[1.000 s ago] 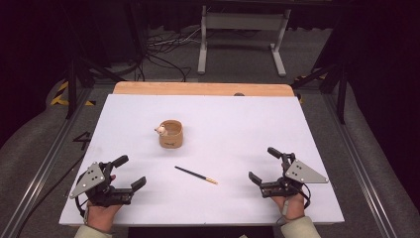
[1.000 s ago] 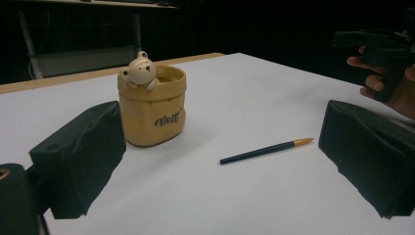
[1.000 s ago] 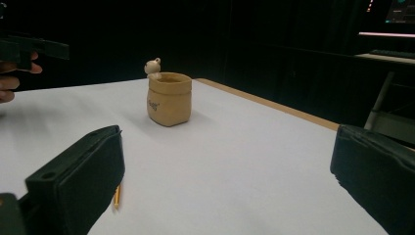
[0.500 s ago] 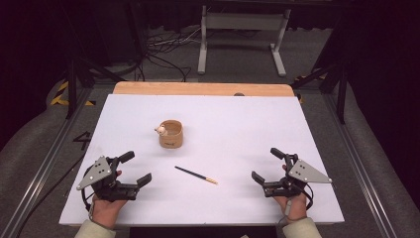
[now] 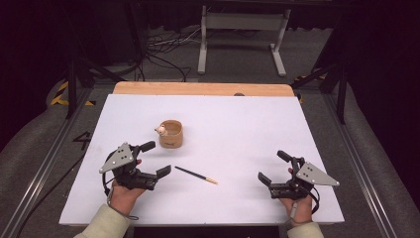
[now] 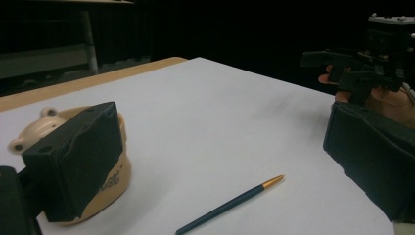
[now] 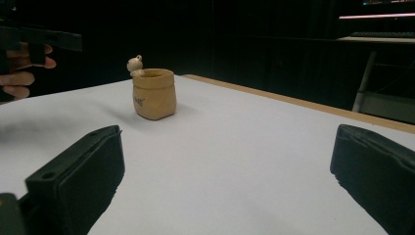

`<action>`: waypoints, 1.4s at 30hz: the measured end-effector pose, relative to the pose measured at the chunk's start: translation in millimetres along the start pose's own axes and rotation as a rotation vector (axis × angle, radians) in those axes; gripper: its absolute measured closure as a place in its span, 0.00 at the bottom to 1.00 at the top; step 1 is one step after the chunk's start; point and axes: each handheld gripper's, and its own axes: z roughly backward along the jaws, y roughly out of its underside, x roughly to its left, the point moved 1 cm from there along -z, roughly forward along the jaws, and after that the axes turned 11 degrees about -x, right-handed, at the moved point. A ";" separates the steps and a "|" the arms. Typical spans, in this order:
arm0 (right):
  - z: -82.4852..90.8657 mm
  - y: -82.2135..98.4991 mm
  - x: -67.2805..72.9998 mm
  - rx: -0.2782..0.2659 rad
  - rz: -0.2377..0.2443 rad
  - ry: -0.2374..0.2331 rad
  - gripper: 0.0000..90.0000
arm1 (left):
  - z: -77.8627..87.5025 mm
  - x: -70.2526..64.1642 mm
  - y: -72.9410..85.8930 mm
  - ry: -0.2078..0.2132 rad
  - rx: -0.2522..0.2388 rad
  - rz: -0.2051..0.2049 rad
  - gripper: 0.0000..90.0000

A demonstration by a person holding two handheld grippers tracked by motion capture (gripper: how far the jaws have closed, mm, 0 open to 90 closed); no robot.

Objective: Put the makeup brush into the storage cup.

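A tan pot (image 5: 171,134) with a small animal figure on its rim stands left of centre on the white tabletop (image 5: 237,124). A dark pen with a gold tip (image 5: 195,174) lies flat in front of it. My left gripper (image 5: 157,158) is open just left of the pen, with nothing between its jaws. In the left gripper view, one jaw partly hides the pot (image 6: 116,178) and the pen (image 6: 230,203) lies between the jaws of the left gripper (image 6: 222,156). My right gripper (image 5: 271,166) is open and empty at the front right. The right gripper view looks between the jaws of the right gripper (image 7: 225,176) toward the pot (image 7: 154,93).
A wooden strip (image 5: 203,89) runs along the table's far edge. A metal stand (image 5: 242,29) and cables (image 5: 163,49) sit on the floor behind. The other hand's gripper appears at the right of the left gripper view (image 6: 362,63) and at the left of the right gripper view (image 7: 29,39).
My left gripper has moved forward and to the right, closer to the pen and the pot. The right gripper has shifted slightly to the right. Both stayed open.
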 end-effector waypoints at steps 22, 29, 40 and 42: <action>6.0 -2.7 -5.3 0.004 -0.012 0.022 0.00 | -47.0 -8.0 -19.7 0.099 0.219 -0.089 0.03; 6.0 -2.6 -6.1 0.018 -0.012 0.026 0.00 | -60.7 -10.8 -27.1 0.115 0.333 -0.116 0.03; 5.4 -0.9 -7.4 0.031 -0.023 0.019 0.01 | -83.6 -18.2 -35.2 0.146 0.530 -0.228 0.03; 5.7 -0.8 -7.9 0.030 -0.023 0.018 0.01 | -87.6 -19.2 -36.3 0.153 0.561 -0.239 0.03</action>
